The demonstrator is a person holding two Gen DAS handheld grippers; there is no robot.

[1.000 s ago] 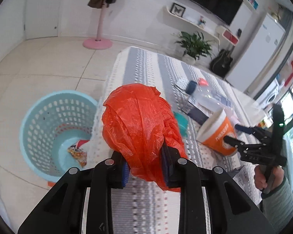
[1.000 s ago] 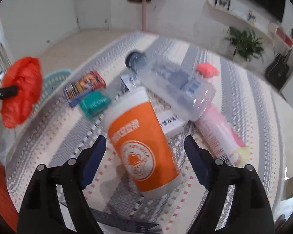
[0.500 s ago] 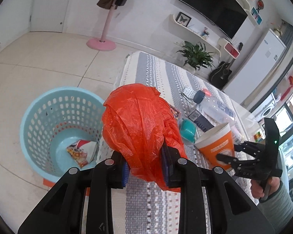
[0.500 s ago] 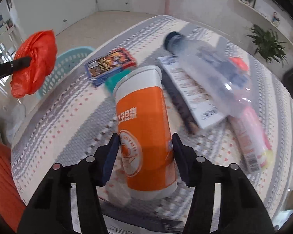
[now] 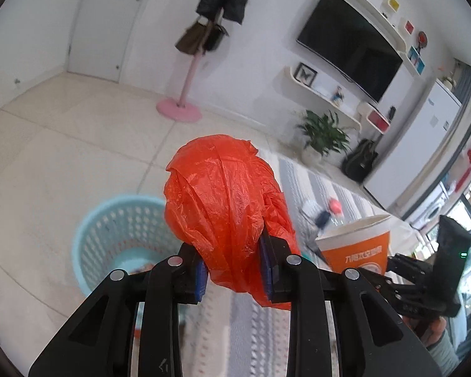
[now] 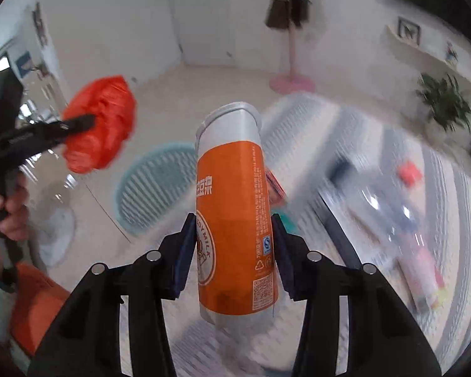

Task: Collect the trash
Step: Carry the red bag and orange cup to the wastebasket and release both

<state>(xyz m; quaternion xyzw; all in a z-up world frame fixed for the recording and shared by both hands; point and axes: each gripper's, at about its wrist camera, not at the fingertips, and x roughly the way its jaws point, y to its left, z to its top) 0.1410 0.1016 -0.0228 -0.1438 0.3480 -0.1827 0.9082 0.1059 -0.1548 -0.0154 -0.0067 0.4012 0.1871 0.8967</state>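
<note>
A crumpled orange plastic bag (image 5: 223,201) is clamped between the blue pads of my left gripper (image 5: 235,270), held in the air. Behind and below it, a light blue perforated basket (image 5: 110,229) stands on the floor with a wrapper inside. My right gripper (image 6: 232,245) has its jaws closing on an orange and white paper cup (image 6: 232,188); the pads press its sides and it hangs lifted off the striped tablecloth (image 6: 455,251). The right wrist view shows the bag (image 6: 100,128) to the left of the cup and the basket (image 6: 154,185) beyond the table edge.
On the table lie a clear plastic bottle (image 6: 389,207), a pink tube (image 6: 427,270), a small red item (image 6: 409,172) and some packets. A pink coat stand (image 5: 179,110) rises on the tiled floor behind. A potted plant (image 5: 323,135) sits by the far wall.
The right gripper closed on the cup and lifted it off the table. Both grippers rose and swung toward the basket side; the bag stays gripped.
</note>
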